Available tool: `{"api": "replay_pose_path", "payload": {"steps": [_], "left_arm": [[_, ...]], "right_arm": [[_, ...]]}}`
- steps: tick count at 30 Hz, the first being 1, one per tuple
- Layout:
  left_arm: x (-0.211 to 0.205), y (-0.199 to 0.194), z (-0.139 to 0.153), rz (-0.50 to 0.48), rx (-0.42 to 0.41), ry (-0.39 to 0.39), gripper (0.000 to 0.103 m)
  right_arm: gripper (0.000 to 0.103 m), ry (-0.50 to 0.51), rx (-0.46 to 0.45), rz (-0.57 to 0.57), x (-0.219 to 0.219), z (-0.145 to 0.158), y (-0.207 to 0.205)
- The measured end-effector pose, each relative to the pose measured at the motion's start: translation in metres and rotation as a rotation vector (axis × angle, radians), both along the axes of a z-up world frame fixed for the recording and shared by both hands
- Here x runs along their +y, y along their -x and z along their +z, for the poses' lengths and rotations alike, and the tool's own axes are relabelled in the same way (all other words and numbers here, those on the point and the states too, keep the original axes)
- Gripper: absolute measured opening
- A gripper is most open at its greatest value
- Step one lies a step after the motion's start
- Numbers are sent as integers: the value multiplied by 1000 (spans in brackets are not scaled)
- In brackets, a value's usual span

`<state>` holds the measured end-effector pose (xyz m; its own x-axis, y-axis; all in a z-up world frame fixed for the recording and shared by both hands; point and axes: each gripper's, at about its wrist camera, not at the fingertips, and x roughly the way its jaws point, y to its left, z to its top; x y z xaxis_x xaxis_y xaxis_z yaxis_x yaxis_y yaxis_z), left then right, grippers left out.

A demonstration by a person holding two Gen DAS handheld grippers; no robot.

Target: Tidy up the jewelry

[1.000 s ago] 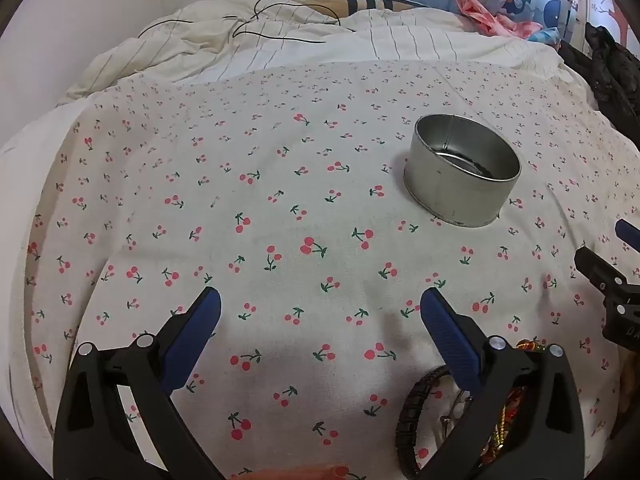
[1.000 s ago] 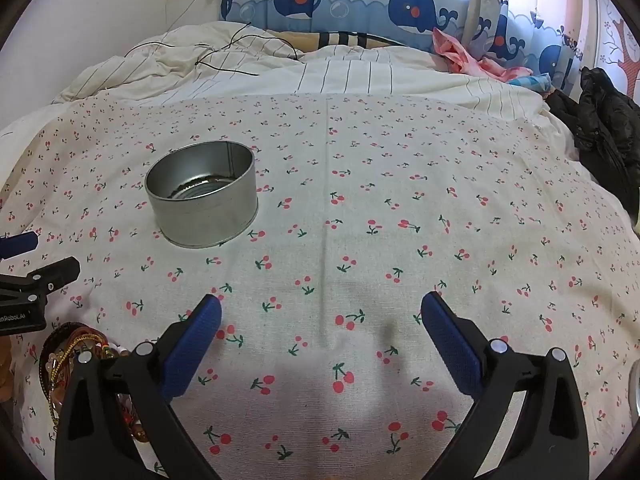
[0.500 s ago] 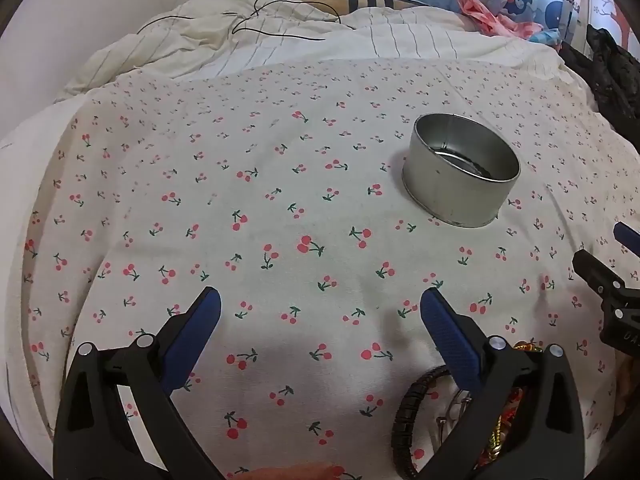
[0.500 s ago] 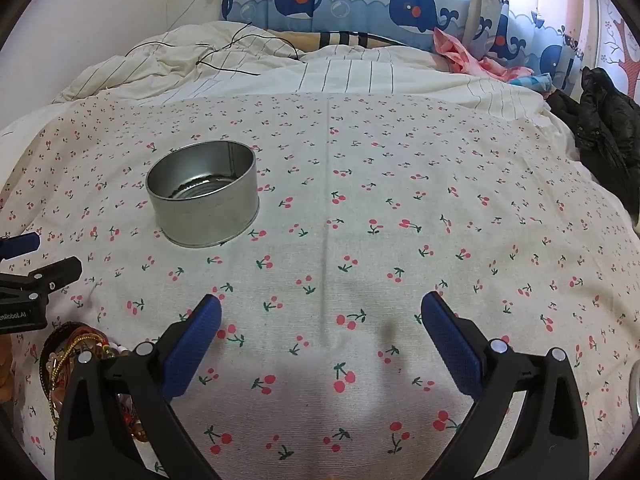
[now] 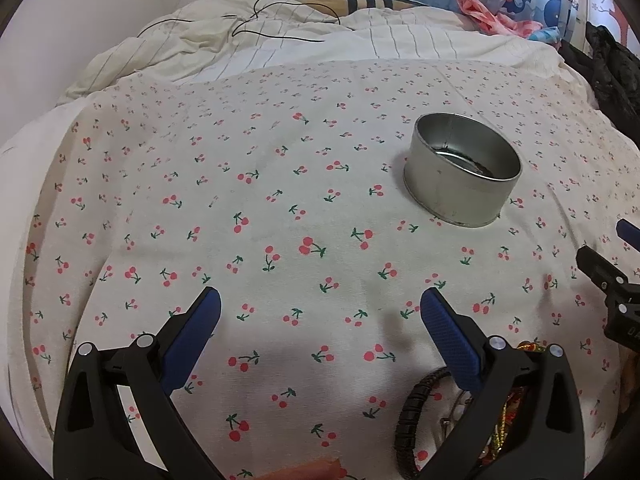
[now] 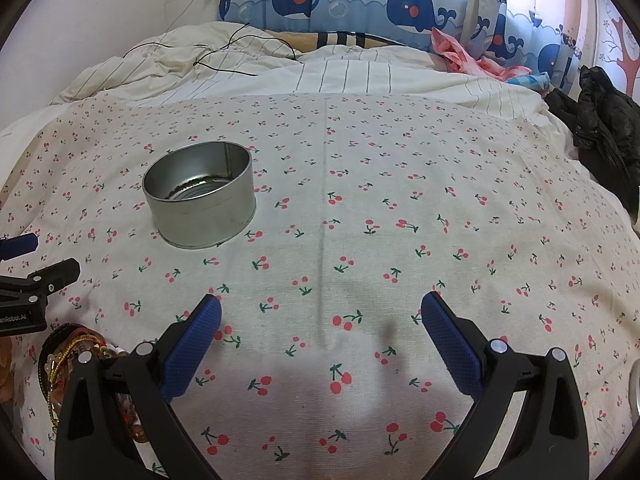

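Hovering over the cream cherry-print cloth (image 5: 280, 200), spread wide with nothing between the blue-padded fingers (image 5: 192, 336): the left gripper (image 5: 320, 312). Likewise splayed wide and empty above the same cloth, the right gripper (image 6: 320, 320). Stood upright ahead of the left gripper's right finger and a little beyond its tip, a round silver metal tin (image 5: 462, 170), open at the top, with only a dark smear of something showing at its bottom; in the right wrist view, sat ahead of the left finger, well apart from it. Lay heaped on the cloth between the two grippers, a tangle of jewelry (image 6: 76, 356): gold chain, red cord and pale beads beside the right gripper's left finger, partly hidden behind its black frame. Curved under the left gripper's right finger, a black braided bracelet (image 5: 412, 408), with more gold and red strands just past it. Beyond the fingers at the far end, rumpled striped white bedding (image 6: 340, 76) and a blue whale-print curtain (image 6: 360, 4).
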<state>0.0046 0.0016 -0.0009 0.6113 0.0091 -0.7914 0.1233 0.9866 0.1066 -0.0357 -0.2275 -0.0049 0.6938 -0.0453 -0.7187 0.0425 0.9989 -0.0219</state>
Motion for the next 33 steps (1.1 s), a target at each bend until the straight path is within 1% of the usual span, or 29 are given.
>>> {"api": "replay_pose_path", "payload": {"steps": [3, 9, 12, 16, 19, 20, 23, 26, 33], "left_arm": [[3, -2, -5, 10, 5, 3, 96], [4, -10, -23, 28, 48, -27, 96], [6, -13, -29, 34, 66, -20, 96], [11, -13, -33, 39, 76, 5, 97], [18, -13, -37, 50, 98, 63, 97], [19, -12, -37, 53, 97, 69, 97], [17, -10, -40, 51, 86, 51, 97], [17, -8, -41, 53, 81, 55, 97], [18, -6, -41, 54, 72, 63, 97]], "right_arm": [[96, 11, 0, -8, -1, -1, -1], [96, 15, 17, -16, -2, -6, -3], [96, 17, 27, -16, -2, -9, -4], [96, 14, 47, -20, -3, -13, -6], [96, 8, 72, -19, -4, -18, -9], [96, 6, 75, -17, -4, -19, -9], [96, 6, 102, -16, -4, -24, -11], [96, -4, 150, -7, -3, -33, -14], [96, -15, 183, -8, -5, -39, -15]]}}
